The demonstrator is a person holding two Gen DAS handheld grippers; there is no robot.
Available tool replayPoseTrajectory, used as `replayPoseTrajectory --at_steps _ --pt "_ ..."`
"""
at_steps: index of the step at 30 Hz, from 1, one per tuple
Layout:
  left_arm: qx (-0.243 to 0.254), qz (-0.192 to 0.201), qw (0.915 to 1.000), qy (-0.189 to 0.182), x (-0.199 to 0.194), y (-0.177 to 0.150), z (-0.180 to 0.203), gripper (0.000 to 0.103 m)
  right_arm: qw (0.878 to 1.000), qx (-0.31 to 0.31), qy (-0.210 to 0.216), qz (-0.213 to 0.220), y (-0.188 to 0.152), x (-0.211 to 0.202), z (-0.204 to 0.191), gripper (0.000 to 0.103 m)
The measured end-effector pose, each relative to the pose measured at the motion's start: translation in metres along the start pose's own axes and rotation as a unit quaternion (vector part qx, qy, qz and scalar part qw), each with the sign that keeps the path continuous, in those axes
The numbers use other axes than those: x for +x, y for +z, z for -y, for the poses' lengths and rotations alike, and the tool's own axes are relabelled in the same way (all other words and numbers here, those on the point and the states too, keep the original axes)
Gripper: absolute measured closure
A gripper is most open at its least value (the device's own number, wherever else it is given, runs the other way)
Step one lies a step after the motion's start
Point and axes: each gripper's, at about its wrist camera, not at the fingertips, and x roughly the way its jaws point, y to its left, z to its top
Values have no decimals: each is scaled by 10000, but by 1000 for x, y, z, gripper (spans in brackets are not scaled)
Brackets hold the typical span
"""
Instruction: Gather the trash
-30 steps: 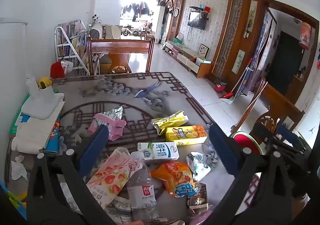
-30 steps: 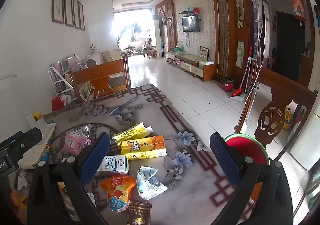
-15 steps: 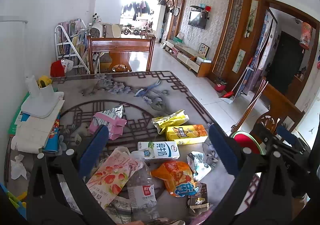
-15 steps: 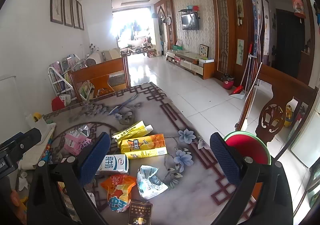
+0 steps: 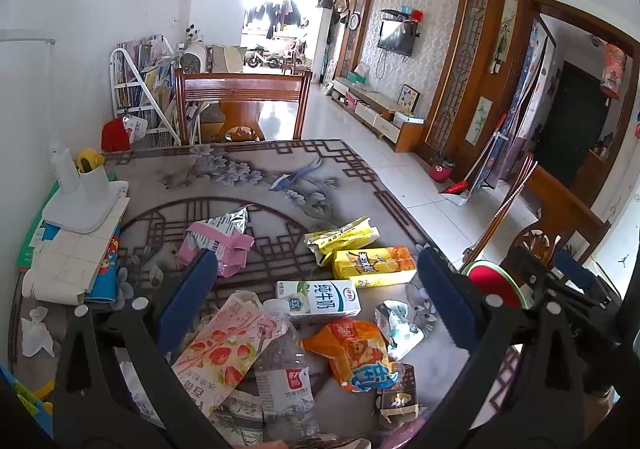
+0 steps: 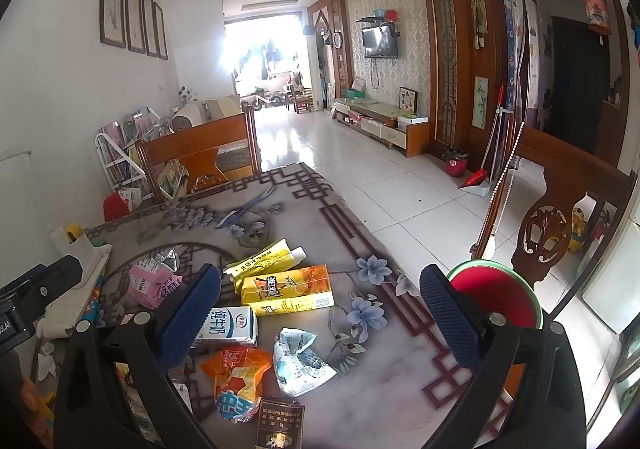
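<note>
Both claws, left [image 5: 316,281] and right [image 6: 320,301], are wide apart and hold nothing. Trash lies low in the frame on the surface [image 5: 240,185]: milk box [image 5: 318,299], orange bag [image 5: 352,353], maybe a bottle [image 5: 282,381].

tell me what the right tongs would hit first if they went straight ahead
Probably the yellow-orange juice carton on the table; it lies between the open right tongs along their line. Depth is unclear.

Water bottle [image 5: 285,385] base cut off
</note>
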Motion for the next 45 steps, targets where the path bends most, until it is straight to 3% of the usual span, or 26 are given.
replayPoseTrajectory --at_steps 39,45 --pt "-215 -82 9997 57 4 -8 -12 5 10000 -2 13 -50 -1 -2 -1 7" --pt "-510 338 9981 73 -9 5 -34 5 10000 -17 26 -65 -1 -1 -2 7"
